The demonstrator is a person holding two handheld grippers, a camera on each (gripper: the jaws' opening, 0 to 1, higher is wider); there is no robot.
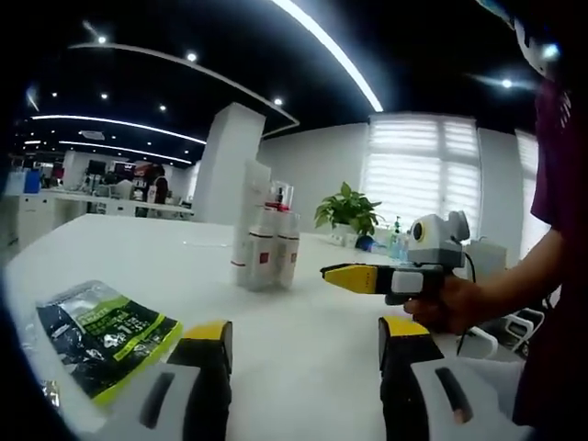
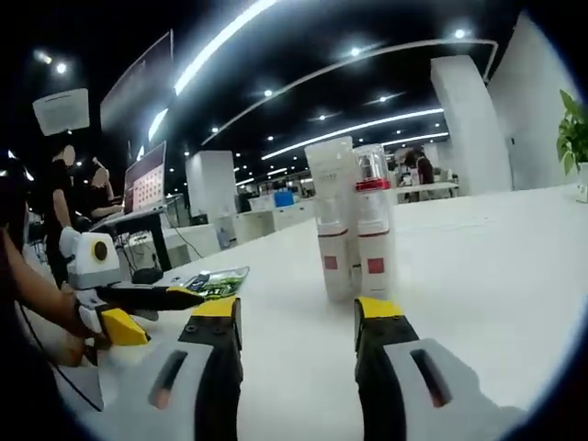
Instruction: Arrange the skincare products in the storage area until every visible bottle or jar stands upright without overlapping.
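Gleaming white table [image 1: 303, 358] — bottles [image 1: 266, 248] upright, bright office

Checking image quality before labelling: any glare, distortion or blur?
Left gripper view: bright window blinds wash out behind the white red-banded bottles, and ceiling strips bow from fisheye. Right gripper view: the bottles look crisp; the green-black sachet is soft.

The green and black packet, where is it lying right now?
In the left gripper view the green and black packet lies flat on the white table, beside the left gripper, apart from the upright bottles.
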